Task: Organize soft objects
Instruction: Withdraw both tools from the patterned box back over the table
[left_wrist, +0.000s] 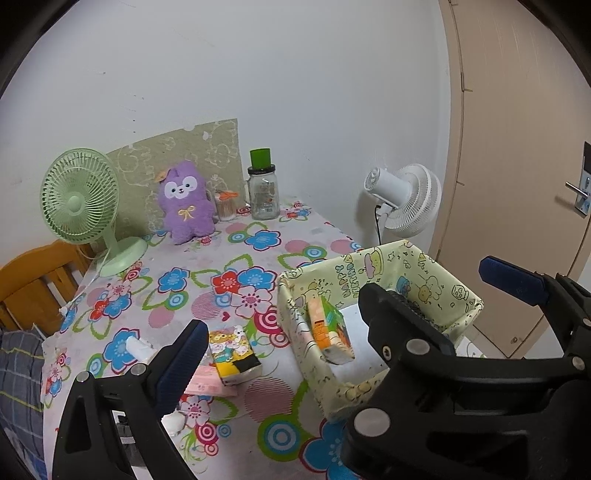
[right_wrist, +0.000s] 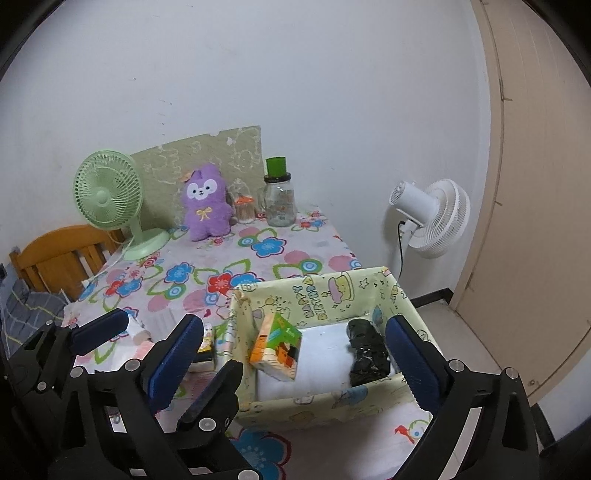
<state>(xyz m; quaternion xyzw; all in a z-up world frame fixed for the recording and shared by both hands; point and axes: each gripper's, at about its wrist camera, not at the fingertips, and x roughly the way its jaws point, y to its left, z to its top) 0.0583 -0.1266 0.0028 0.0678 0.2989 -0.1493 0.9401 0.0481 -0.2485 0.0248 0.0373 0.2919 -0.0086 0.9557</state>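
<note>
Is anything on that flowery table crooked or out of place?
Yes. In the yellow cartoon box, the orange-green tissue pack leans tilted against the left wall instead of lying flat. Outside it, a yellow tissue pack lies loose on the tablecloth, overlapping a pink packet.

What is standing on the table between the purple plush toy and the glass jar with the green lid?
A small clear container of cotton swabs stands between the purple plush toy and the glass jar. Both wrist views show it.
</note>
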